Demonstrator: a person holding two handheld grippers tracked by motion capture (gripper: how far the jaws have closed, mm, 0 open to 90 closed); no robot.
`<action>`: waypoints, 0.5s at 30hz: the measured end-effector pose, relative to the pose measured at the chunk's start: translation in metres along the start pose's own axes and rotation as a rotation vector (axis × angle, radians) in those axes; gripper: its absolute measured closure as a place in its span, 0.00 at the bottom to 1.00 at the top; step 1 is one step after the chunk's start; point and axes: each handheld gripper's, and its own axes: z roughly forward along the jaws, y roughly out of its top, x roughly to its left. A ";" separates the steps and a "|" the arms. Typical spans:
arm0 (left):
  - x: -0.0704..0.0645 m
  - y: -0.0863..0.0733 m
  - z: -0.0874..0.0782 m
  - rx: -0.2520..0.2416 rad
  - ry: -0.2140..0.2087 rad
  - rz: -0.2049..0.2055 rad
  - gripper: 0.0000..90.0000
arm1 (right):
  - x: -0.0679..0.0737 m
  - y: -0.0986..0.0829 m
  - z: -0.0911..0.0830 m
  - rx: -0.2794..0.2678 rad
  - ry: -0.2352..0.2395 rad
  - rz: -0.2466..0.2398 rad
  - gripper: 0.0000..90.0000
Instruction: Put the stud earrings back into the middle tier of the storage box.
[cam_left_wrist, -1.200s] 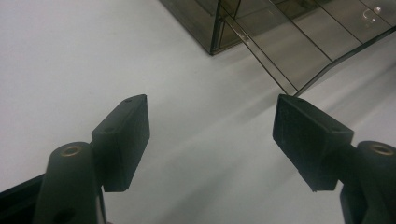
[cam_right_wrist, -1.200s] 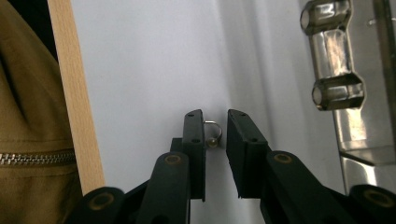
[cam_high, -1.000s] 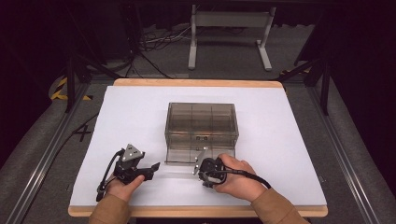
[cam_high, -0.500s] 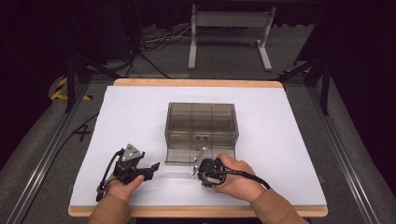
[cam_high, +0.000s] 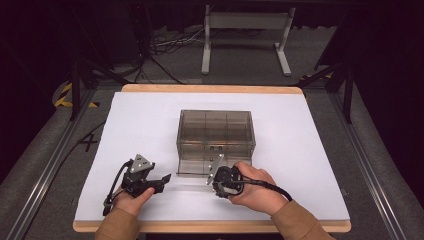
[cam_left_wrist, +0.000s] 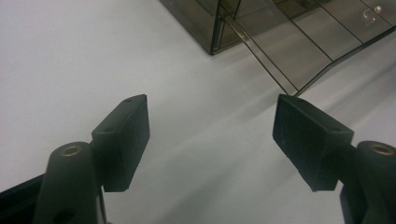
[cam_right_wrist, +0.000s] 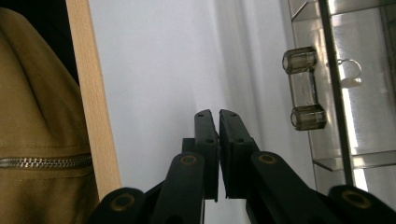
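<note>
Smoked clear-acrylic drawer box (cam_high: 216, 134): we judge it rigid, slick, scratch-prone; grasp its cylindrical handle (cam_right_wrist: 304, 88). Left gripper (cam_left_wrist: 212, 140) spread; right gripper (cam_right_wrist: 218, 122) pressed together, empty, beside the handle.

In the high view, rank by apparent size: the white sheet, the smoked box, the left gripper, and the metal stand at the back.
1. White sheet, by far the largest.
2. Metal stand and smoked box look about alike; the stand is farther off, so I will not rank them.
3. Left gripper, smallest.
</note>
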 end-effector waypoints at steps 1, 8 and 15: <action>0.000 0.000 0.000 0.000 0.000 0.000 0.31 | 0.000 0.000 0.000 0.000 0.000 0.000 0.96; 0.000 0.000 0.000 -0.002 0.001 0.000 0.31 | 0.001 0.002 -0.010 -0.010 -0.001 0.017 0.96; -0.001 0.000 0.000 0.000 0.002 -0.001 0.31 | 0.001 0.004 -0.018 -0.025 -0.009 0.015 0.96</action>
